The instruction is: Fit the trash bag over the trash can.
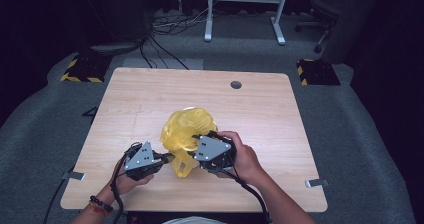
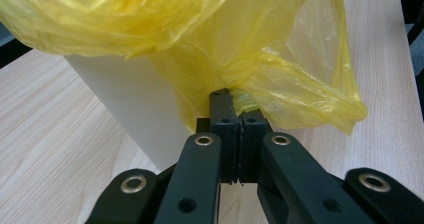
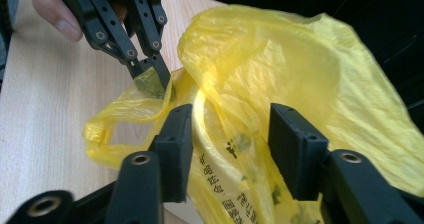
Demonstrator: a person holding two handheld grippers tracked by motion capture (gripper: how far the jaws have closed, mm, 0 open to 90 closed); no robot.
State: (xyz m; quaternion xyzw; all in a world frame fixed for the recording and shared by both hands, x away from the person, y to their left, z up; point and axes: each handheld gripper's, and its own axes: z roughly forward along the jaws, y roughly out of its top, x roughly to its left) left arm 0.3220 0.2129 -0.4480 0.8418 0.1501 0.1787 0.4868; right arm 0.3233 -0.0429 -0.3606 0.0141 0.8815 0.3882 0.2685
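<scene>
A pale wood bench [image 1: 150, 99] with a small round hole [image 1: 236, 84] near its far edge stands on grey carpet; beyond it the room is dark, with a white frame [image 1: 245, 9], an office chair [image 1: 327, 9], loose cables [image 1: 170, 26] and two yellow-and-black striped blocks [image 1: 82, 69] at the far corners.

The yellow plastic bag [image 1: 187, 131] sits near the middle of the bench, toward the near side, between the two hands. From above it reads as a crumpled, translucent lump (puffed at the top, with a loop hanging at its near side).

The left gripper view shows what the high view hides: a white box-like thing [image 2: 135, 114] under the film, and the left tool [image 2: 239, 126] clamped tight on a gathered twist of the bag. The right gripper view shows printed dark characters on the film, a handle loop lying toward the left on the wood, and the right tool [image 3: 232, 144] with its jaws standing apart, a fold of the bag between them but not pinched. The left tool also appears there, far left, nipping the bag's edge, a thumb [image 3: 52, 9] beside it.
</scene>
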